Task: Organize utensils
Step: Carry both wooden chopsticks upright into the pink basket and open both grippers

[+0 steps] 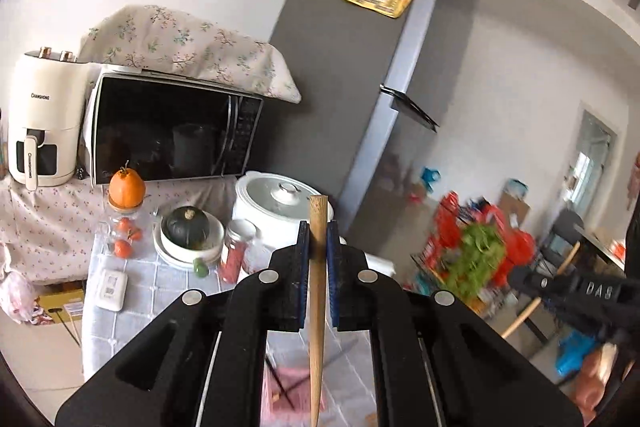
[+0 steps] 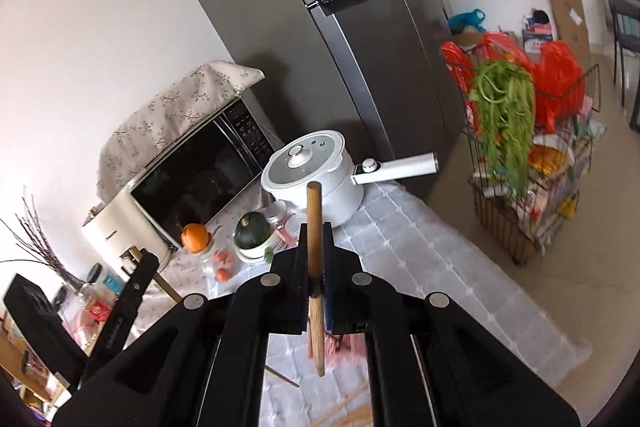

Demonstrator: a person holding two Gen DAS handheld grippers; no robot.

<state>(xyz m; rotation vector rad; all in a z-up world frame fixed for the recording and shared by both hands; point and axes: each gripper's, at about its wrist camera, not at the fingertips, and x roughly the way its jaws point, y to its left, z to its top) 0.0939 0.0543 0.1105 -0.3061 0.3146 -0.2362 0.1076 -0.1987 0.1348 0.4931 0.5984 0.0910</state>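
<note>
Two grippers each clamp a wooden stick. At lower centre of the left wrist view, the left gripper (image 1: 318, 239) has its jaws closed on a pale chopstick (image 1: 317, 307) that stands upright above the grey-checked tabletop (image 1: 132, 279). The right gripper (image 2: 316, 251) likewise pinches a darker chopstick (image 2: 315, 227), its top overlapping the white pot (image 2: 312, 167) in the picture.
</note>
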